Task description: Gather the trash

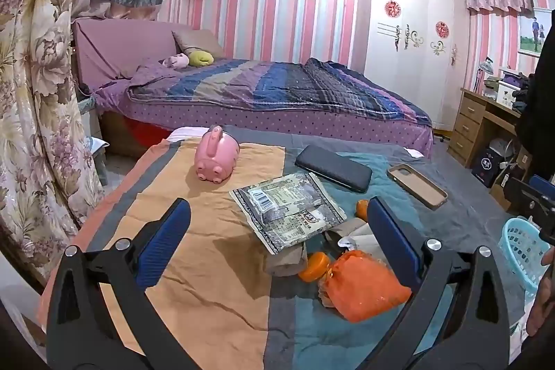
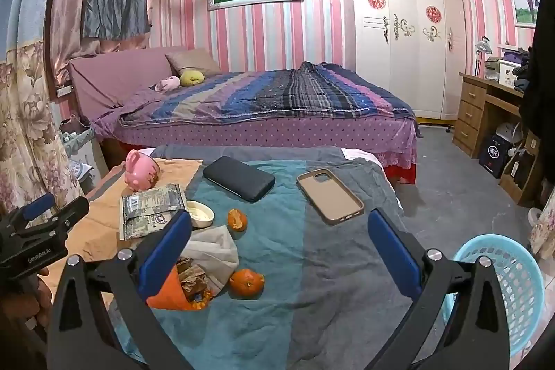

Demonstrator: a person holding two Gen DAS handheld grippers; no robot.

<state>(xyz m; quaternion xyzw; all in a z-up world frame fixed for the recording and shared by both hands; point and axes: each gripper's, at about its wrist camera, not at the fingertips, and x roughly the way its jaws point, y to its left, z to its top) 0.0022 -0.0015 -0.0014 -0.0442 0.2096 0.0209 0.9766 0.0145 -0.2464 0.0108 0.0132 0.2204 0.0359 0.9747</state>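
Left wrist view: the left gripper [image 1: 279,227] hangs over the cloth-covered counter [image 1: 194,283] with its jaws spread wide and nothing between them. The trash sits in a cluster toward the counter's right side: a grey wrapper [image 1: 289,210] near the middle, an orange bag [image 1: 367,285] closer to the near edge, a peel piece [image 1: 314,266] touching the bag's left side, and another peel [image 1: 362,208] just beyond, partly hidden by the right finger. Crumpled tissue [image 1: 357,231] lies between wrapper and bag. A pink piggy bank [image 1: 215,156] stands toward the far left edge; a black case [image 1: 333,167] and a tan phone case [image 1: 416,185] lie toward the far right. A blue basket [image 1: 523,252] sits off the right edge, below the right gripper [image 1: 534,201], whose jaws I cannot tell from here.

Right wrist view: the right gripper [image 2: 279,231] has its jaws spread wide, empty, over the counter's [image 2: 312,283] near right part. The trash is at its left: wrapper [image 2: 151,208], a white lid [image 2: 200,214] touching it, tissue [image 2: 215,252], the bag [image 2: 173,292] showing scraps inside, and two peels [image 2: 247,282] [image 2: 237,220]. The basket [image 2: 503,286] stands beside the counter's right edge. The left gripper [image 2: 52,214] shows at the left edge.
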